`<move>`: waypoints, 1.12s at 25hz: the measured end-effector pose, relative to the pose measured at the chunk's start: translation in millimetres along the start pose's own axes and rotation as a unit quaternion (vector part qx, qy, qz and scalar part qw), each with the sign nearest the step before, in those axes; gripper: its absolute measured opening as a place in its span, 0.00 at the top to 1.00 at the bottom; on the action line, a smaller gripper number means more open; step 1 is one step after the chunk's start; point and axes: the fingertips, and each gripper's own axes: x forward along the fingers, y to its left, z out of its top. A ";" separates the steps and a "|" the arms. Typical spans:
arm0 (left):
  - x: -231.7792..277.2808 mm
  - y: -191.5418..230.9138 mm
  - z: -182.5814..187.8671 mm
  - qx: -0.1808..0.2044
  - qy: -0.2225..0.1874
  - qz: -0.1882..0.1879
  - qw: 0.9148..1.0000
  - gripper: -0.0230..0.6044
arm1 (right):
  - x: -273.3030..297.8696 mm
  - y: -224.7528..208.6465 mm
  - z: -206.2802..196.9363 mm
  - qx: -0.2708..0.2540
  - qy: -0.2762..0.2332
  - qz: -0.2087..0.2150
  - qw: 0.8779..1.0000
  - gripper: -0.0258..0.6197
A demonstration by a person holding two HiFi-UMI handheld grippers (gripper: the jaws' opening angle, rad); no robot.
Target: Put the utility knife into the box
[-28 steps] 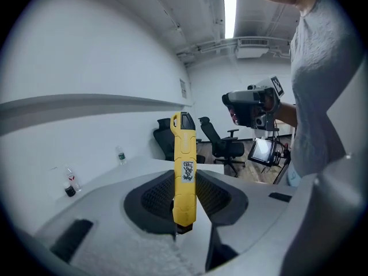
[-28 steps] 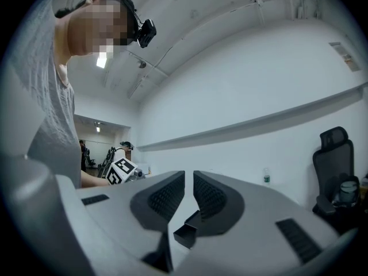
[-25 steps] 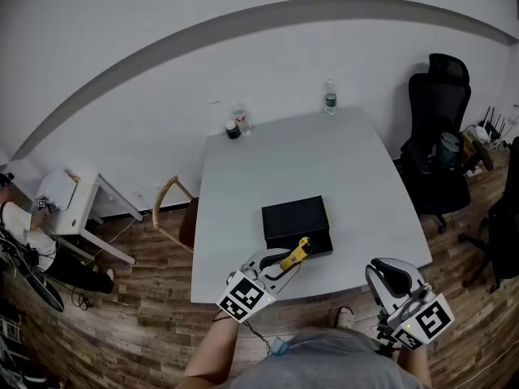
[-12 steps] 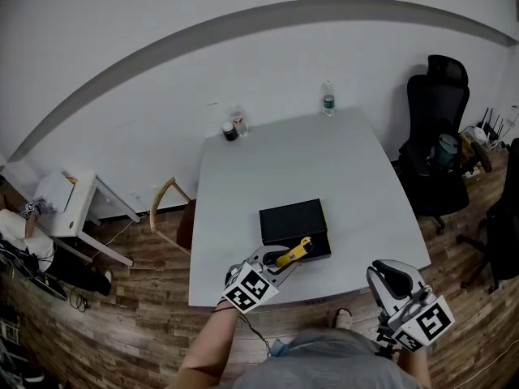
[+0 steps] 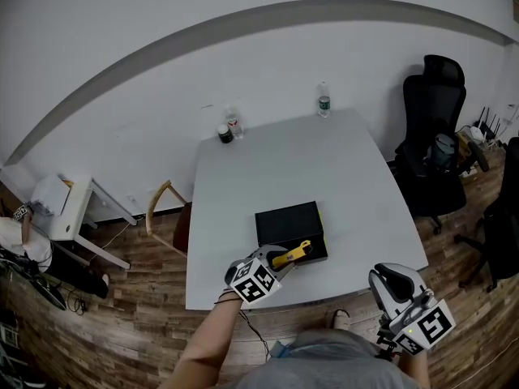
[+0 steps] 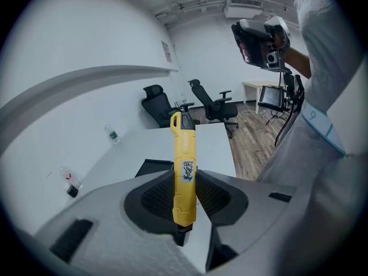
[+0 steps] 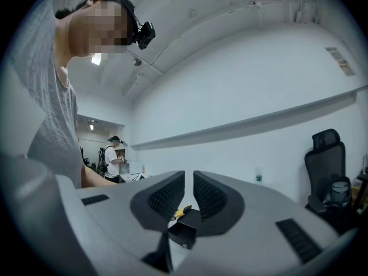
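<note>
Yellow utility knife (image 6: 184,171) pinched by its rear half between the pads of the left gripper (image 6: 185,195), jaws pressed against its flat sides, white label just above the pads, dark nose pointing away over the black box (image 6: 152,167). From the head view, knife (image 5: 291,254) slanted across the box's (image 5: 286,221) near edge, close to the near right corner; left gripper (image 5: 279,263) just off that same edge. Touching the box or held clear of it: impossible to tell.

Right gripper (image 5: 388,276) well apart from the box, off to its near right, past the edge of the pale grey table (image 5: 349,185); jaws drawn almost together with only a thin slit, nothing held (image 7: 188,193).

Beyond the box, at the table's far edge, two clear bottles (image 5: 323,100) (image 5: 234,123) and a small dark container (image 5: 223,134). Far right of the box, a black office chair (image 5: 430,128) on the wooden floor.
</note>
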 end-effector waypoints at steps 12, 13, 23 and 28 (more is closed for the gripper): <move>24.9 9.5 -8.4 -0.001 0.024 -0.009 1.000 0.77 | -5.6 -8.1 -1.0 -0.002 0.003 -0.009 1.000 0.91; 26.9 9.6 -10.2 -0.002 0.027 -0.010 1.000 0.77 | -5.8 -8.4 -1.8 -0.002 0.004 -0.009 1.000 0.91; 52.5 13.3 -33.9 -0.015 0.065 -0.028 0.997 0.77 | -3.7 -14.0 -4.5 0.001 0.010 -0.016 1.000 0.91; 60.2 17.0 -41.4 -0.017 0.076 -0.032 0.996 0.77 | -3.5 -17.5 -5.7 0.001 0.011 -0.023 1.000 0.91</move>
